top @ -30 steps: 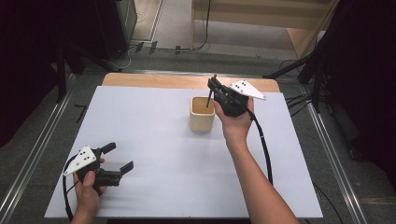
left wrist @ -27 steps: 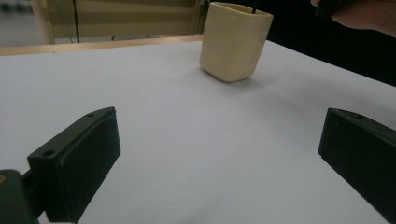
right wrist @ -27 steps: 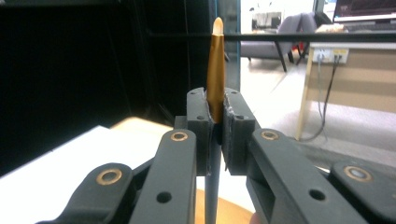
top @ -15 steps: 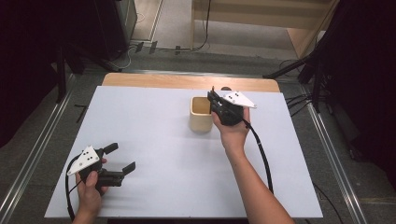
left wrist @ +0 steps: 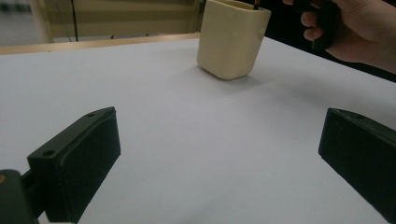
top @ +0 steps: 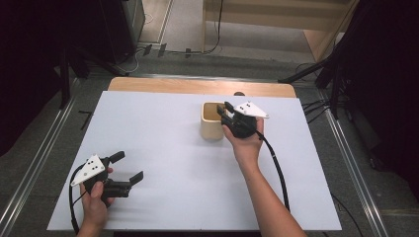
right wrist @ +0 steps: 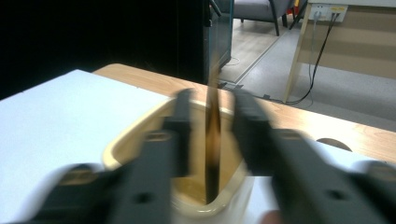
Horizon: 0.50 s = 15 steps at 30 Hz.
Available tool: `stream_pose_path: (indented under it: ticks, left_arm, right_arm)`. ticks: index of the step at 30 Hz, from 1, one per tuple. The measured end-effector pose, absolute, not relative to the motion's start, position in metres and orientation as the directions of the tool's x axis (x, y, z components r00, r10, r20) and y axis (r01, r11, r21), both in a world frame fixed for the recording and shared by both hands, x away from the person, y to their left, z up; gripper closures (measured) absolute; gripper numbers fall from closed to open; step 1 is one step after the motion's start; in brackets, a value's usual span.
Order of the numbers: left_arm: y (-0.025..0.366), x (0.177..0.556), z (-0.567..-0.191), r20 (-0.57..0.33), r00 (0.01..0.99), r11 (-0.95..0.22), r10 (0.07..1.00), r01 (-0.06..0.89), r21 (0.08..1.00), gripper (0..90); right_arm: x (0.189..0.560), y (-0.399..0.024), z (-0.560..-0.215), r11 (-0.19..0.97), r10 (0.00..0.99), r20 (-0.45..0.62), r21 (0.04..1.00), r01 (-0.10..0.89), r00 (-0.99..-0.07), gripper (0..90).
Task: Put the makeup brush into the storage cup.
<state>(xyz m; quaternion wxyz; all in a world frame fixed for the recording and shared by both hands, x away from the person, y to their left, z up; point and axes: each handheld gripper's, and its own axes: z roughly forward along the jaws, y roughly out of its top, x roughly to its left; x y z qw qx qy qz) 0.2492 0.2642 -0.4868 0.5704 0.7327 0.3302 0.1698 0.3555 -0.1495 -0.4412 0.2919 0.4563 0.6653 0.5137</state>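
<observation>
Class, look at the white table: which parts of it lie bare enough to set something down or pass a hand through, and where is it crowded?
Bare: the wide middle between the left gripper and the cream cup, the far-left stretch beside the wooden edge, and the near-right corner past the cable. Crowded: around the cup, where the right gripper hangs over its rim with a thin stick between its parted jaws.

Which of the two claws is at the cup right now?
The right claw, poised at the cream cup's rim with a thin dark stick between its jaws. The left claw hovers far away near the table's front-left.
</observation>
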Motion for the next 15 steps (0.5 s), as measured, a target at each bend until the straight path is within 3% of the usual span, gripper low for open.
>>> stream_pose_path:
  ticks: [4,15]
  left_arm:
    - [0.267,0.25,-0.487,-0.132,0.72,-0.118,0.682,0.287,0.951,0.0]
    - [0.267,0.248,-0.486,-0.133,0.713,-0.111,0.688,0.286,0.952,0.0]
  right_arm:
    - [0.342,-0.16,-0.432,0.042,0.899,0.105,0.945,0.323,-0.424,3.2]
    - [0.315,-0.194,-0.442,0.01,0.891,0.133,0.95,0.312,-0.434,0.0]
